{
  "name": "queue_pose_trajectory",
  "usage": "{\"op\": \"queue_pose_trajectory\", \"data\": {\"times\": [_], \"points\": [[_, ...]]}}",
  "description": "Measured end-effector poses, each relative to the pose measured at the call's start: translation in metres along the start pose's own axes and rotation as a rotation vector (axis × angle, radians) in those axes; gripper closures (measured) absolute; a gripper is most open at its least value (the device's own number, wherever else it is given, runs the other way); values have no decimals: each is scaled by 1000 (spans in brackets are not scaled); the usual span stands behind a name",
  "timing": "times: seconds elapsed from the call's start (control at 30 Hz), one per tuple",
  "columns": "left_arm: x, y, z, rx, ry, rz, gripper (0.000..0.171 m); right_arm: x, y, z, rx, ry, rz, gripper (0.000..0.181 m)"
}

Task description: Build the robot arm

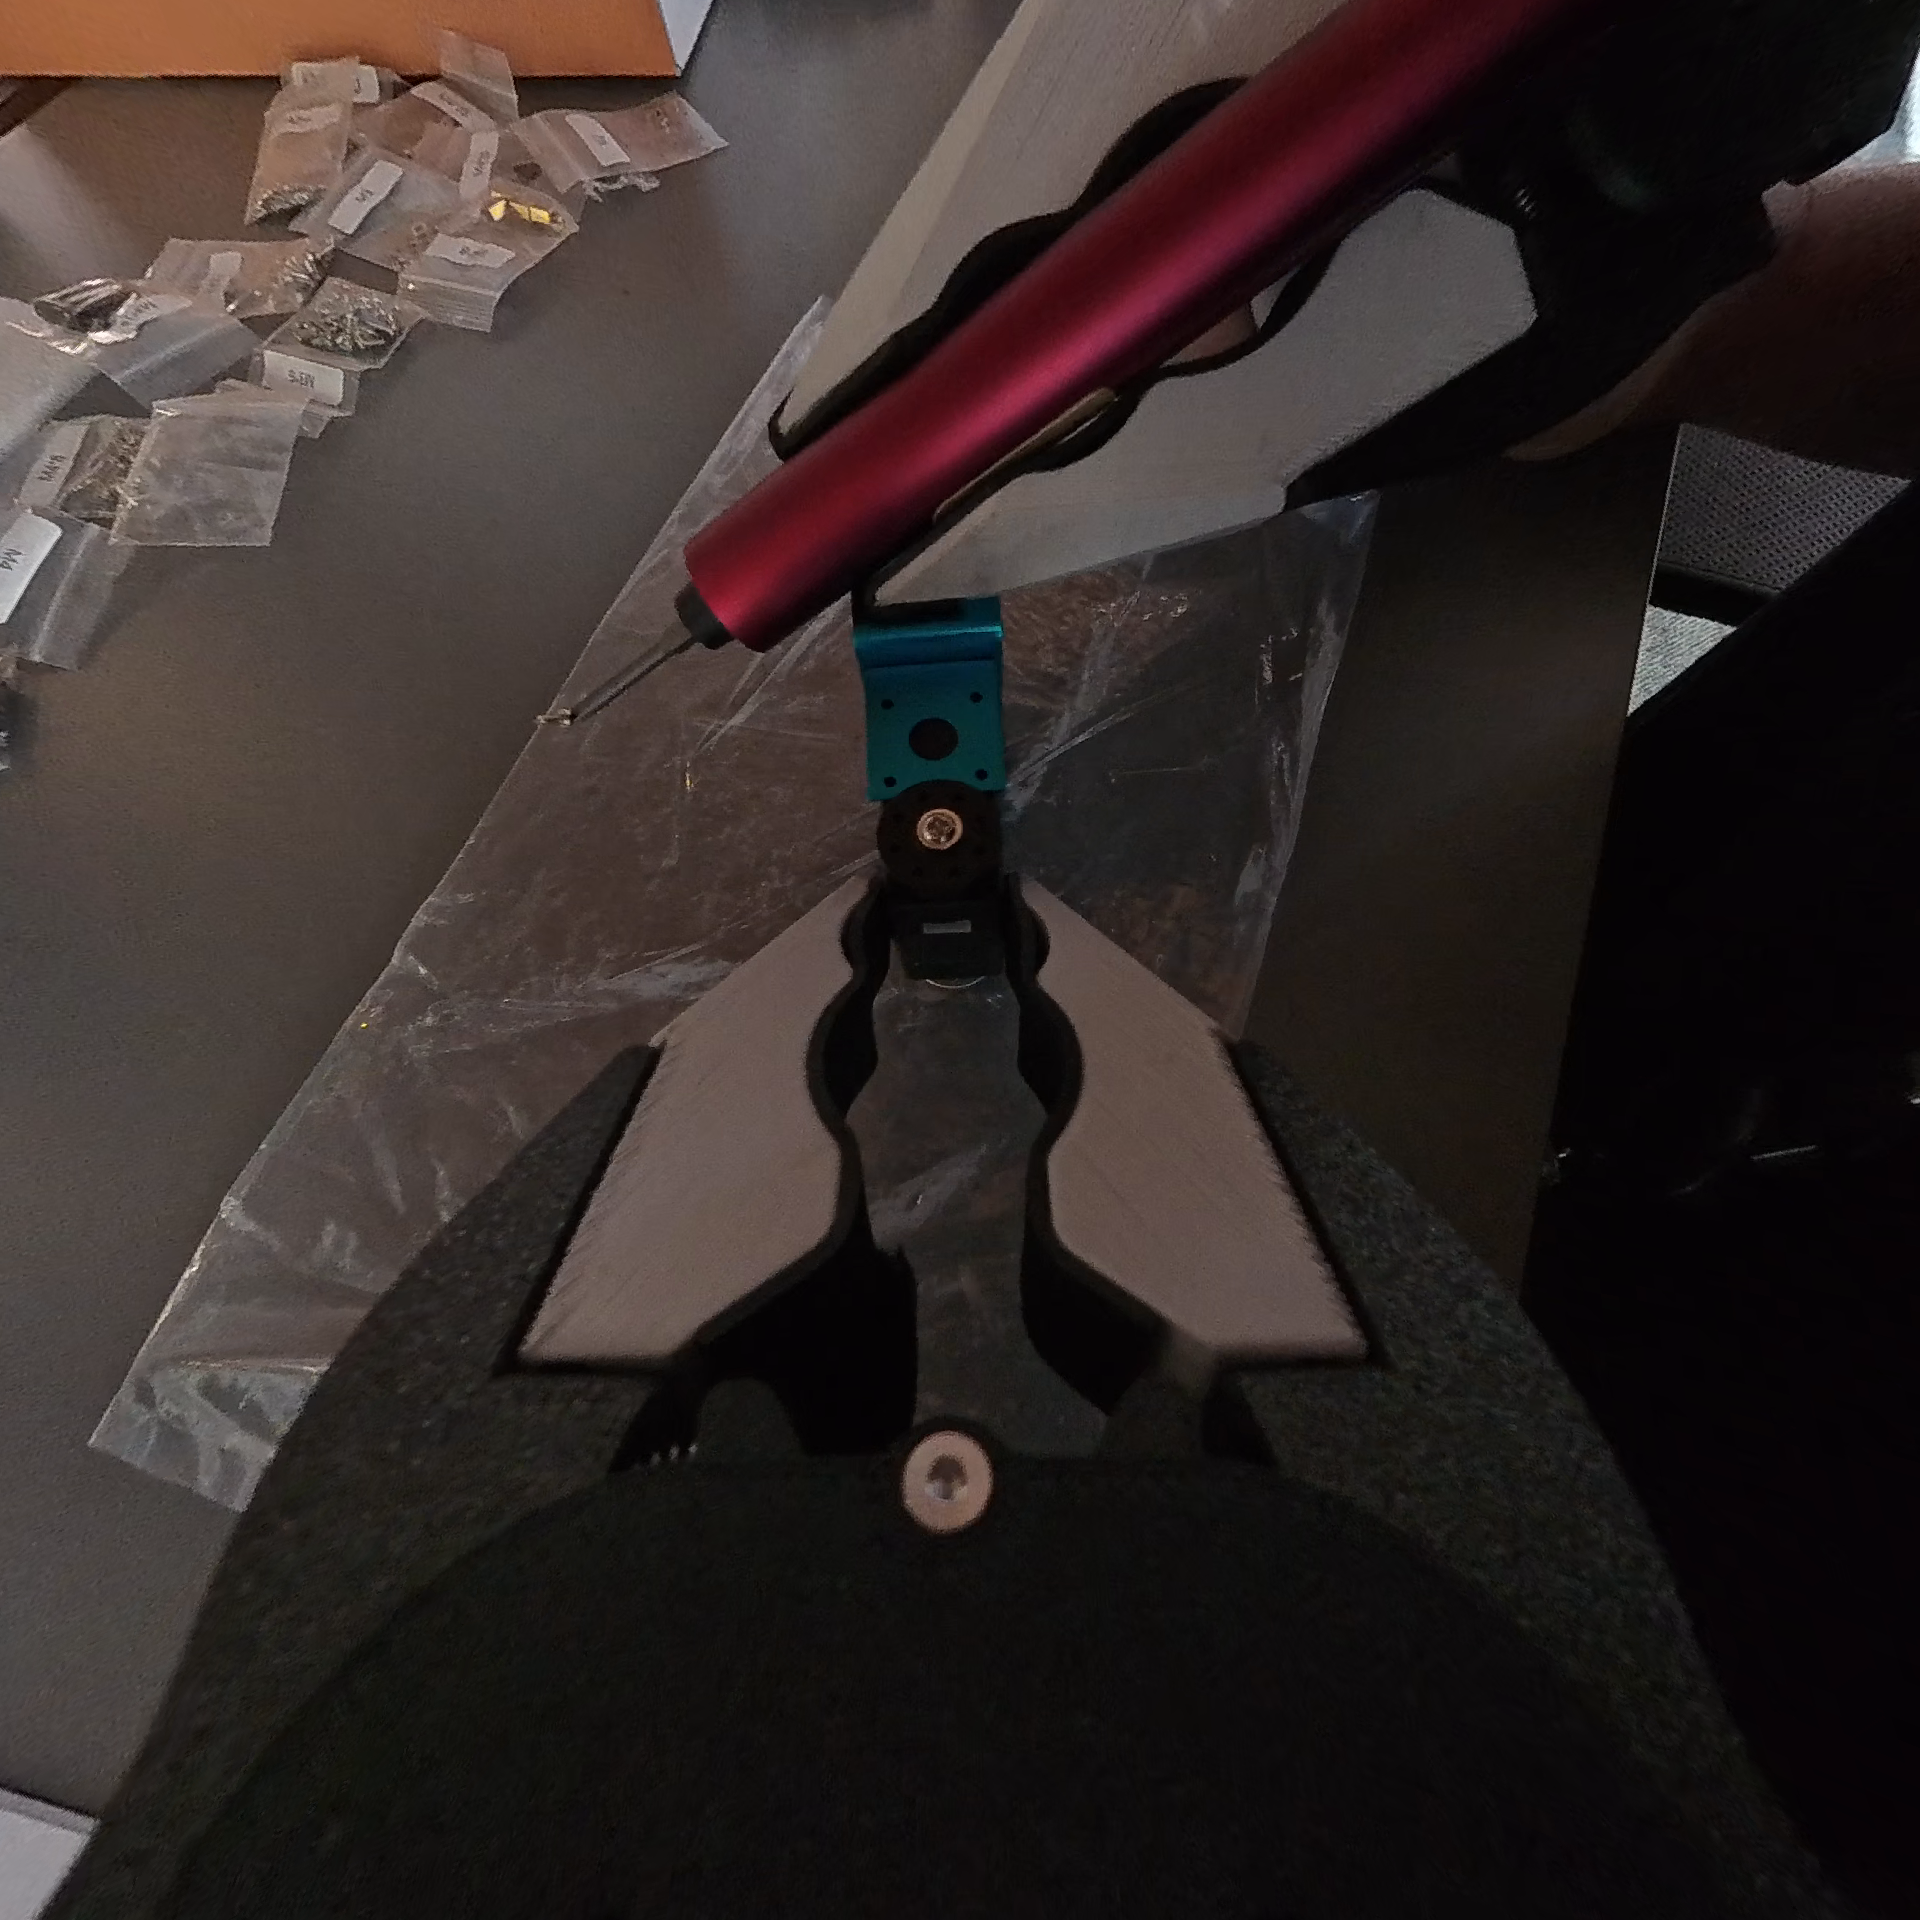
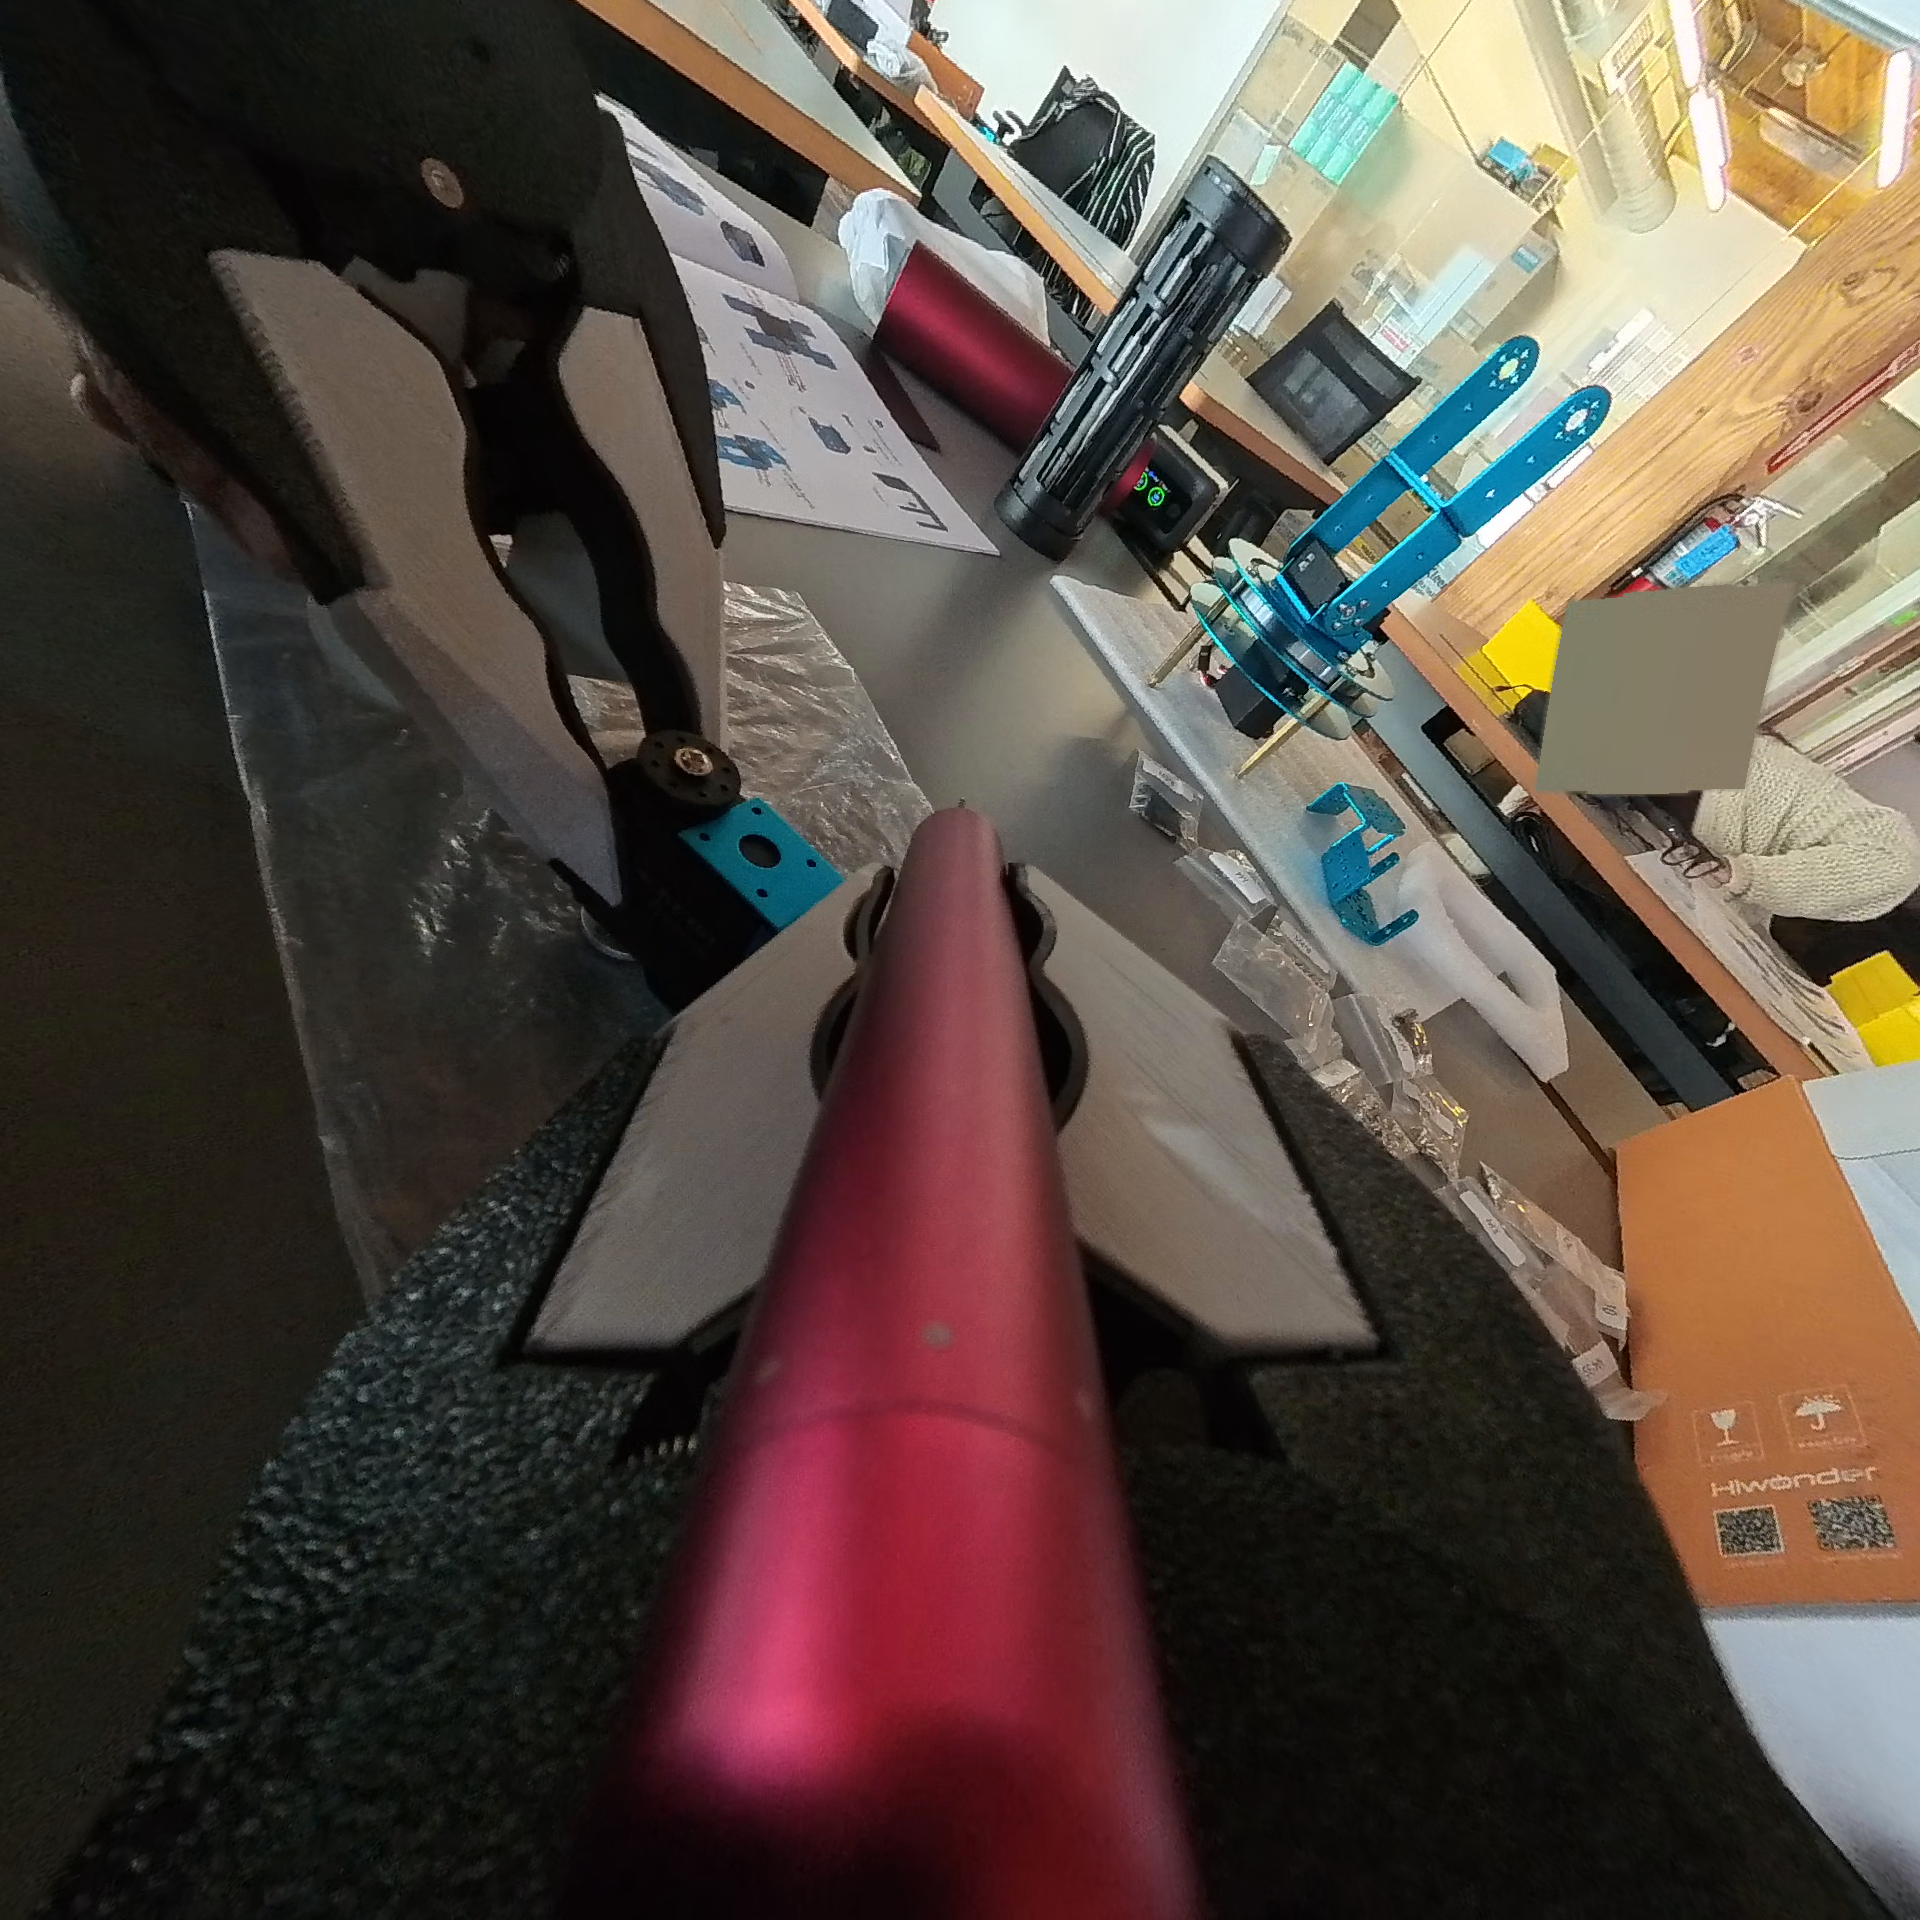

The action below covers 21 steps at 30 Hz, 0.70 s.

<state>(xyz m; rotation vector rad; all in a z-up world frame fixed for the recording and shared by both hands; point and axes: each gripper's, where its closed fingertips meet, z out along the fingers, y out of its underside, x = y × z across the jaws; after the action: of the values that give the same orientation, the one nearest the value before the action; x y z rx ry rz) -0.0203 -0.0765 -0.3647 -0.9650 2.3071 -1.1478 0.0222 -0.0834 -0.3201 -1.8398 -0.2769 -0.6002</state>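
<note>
My left gripper is shut on a small black servo with a round horn. A blue bracket sits on the servo's far end, over a clear plastic sheet. My right gripper is shut on a magenta electric screwdriver. In the left wrist view the screwdriver comes in from the upper right, and its bit points at a tiny screw on the sheet, left of the bracket. In the right wrist view the left gripper comes down from the upper left onto the servo and bracket.
Several small bags of screws lie at the far left. An orange box, a blue U-bracket, a part-built blue arm, a black cylinder and an open manual stand around. A person sits at the right. Spacing between my two grippers at the tips: around 6 cm.
</note>
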Motion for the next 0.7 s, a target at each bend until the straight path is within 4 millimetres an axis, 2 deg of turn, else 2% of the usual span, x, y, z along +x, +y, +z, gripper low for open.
{"op": "queue_pose_trajectory", "data": {"times": [0.47,0.7], "points": [[-1,2,-2,-3,54,-8,151,-1,0,0,3,-8,1,158],[-1,0,-2,-20,17,15,151,-1,-6,-5,32,-10,-5,158]]}}
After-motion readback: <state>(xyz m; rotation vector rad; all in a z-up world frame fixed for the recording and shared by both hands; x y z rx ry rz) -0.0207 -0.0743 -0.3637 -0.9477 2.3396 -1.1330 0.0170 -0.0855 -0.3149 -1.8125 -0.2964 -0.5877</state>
